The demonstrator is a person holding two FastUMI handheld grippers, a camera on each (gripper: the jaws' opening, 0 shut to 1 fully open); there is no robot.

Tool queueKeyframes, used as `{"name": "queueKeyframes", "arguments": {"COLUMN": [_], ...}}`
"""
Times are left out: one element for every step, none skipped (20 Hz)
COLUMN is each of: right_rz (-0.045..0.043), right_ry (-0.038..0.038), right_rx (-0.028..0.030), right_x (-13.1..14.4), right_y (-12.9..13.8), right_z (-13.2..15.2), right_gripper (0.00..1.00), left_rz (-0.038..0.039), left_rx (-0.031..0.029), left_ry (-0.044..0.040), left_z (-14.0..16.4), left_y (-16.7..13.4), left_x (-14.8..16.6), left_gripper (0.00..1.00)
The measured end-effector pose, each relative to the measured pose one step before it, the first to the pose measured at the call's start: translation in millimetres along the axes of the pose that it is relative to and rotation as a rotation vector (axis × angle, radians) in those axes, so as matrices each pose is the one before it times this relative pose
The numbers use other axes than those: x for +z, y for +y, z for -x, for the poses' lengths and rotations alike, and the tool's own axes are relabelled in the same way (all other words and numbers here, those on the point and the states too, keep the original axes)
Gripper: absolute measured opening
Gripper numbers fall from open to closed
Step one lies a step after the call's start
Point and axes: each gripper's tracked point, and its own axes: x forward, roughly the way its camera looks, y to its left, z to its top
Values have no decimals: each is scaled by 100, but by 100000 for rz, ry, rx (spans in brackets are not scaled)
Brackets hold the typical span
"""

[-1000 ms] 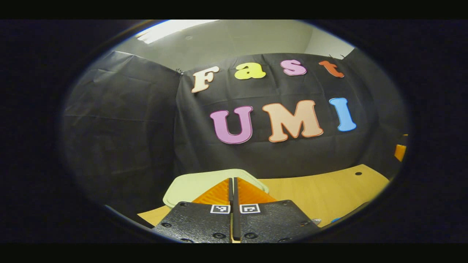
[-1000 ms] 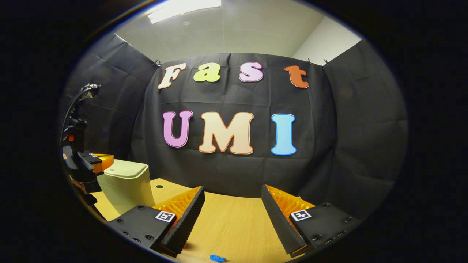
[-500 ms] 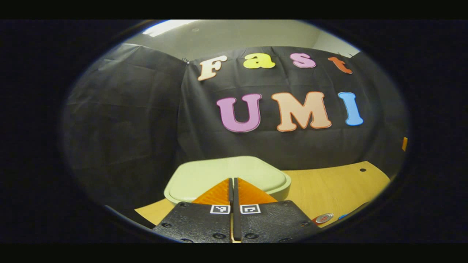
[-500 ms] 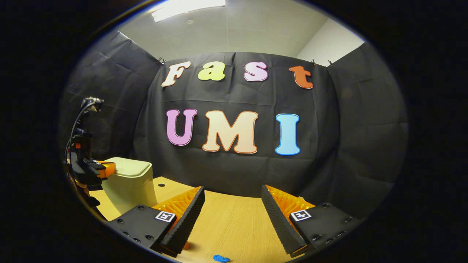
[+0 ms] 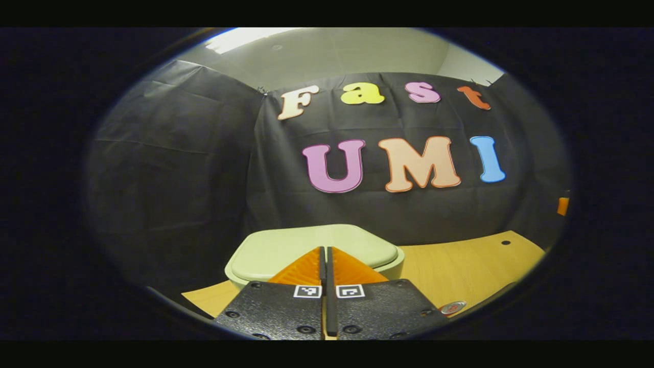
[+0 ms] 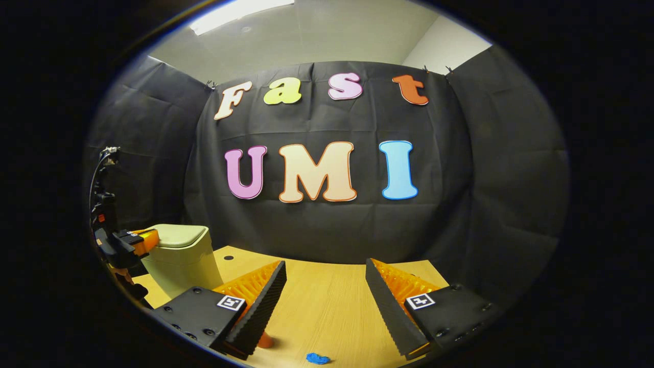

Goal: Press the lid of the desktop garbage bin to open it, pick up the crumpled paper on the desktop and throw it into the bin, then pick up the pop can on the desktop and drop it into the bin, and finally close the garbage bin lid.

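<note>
The pale green bin stands on the wooden desk with its lid down. My left gripper is shut with nothing in it, its tips at the near edge of the lid. In the right gripper view the bin is at the far left, and the left gripper rests at the lid's left edge. My right gripper stands open over bare desk, nothing between its fingers. The top of the pop can peeks out at the lower right of the left gripper view.
The wooden desk runs back to the black cloth wall. A small blue scrap lies on the desk near my right gripper. A small orange thing shows under the right gripper's left finger. A cable hole is in the desk.
The left gripper came down onto the bin lid over the last second, then eased back slightly. The lid stays down. The right gripper tilted a little, still open.
</note>
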Motion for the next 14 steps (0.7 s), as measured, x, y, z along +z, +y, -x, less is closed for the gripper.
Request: {"name": "queueKeyframes", "arguments": {"right_rz": [100, 329, 444, 432, 312, 147, -84, -122, -31, 54, 55, 229, 444, 682], "right_ry": [176, -19, 13, 332, 600, 862, 881, 785, 925, 1228, 1044, 1153, 1291, 1564], "right_rx": [-139, 131, 73, 147, 346, 337, 500, 678, 873, 1146, 1246, 1063, 954, 827], "right_x": [-170, -10, 9, -237, -366, -348, -307, -232, -449, -495, -527, -534, -675, -786], "right_y": [-273, -204, -154, -201, -89, -77, -64, 69, 48, 192, 256, 226, 140, 210], "right_z": [12, -82, -55, -144, -86, -177, -192, -233, -257, -278, -201, -312, -350, -413], "right_gripper": [100, 98, 98, 98, 98, 100, 100, 100, 100, 100, 100, 98, 98, 98], "left_rz": [-661, -391, -528, -855, -245, 723, 1601, 1713, 1492, 1462, 1222, 27, -885, -1320], "left_rx": [508, 163, -165, -270, -244, -1090, -1567, -1577, -1045, -1534, -2734, -2291, -1705, -10], "left_ry": [-488, -1722, -2588, -2501, -2882, -2345, -1286, -1053, -1161, -1569, -1024, -194, 186, -100], "left_z": [-29, 96, 304, 209, 200, 531, 250, 167, 187, 262, 215, 438, 198, 330], "left_y": [11, 51, -62, -104, -125, -106, -419, -684, -472, -516, -809, -800, -442, 133], "left_x": [500, 761, 1058, 1125, 1245, 695, 788, 798, 664, 726, 607, 5, 180, 105], "left_gripper": [0, 0, 0, 0, 0, 0, 0, 0, 2, 1, 12, 24, 48, 72]}}
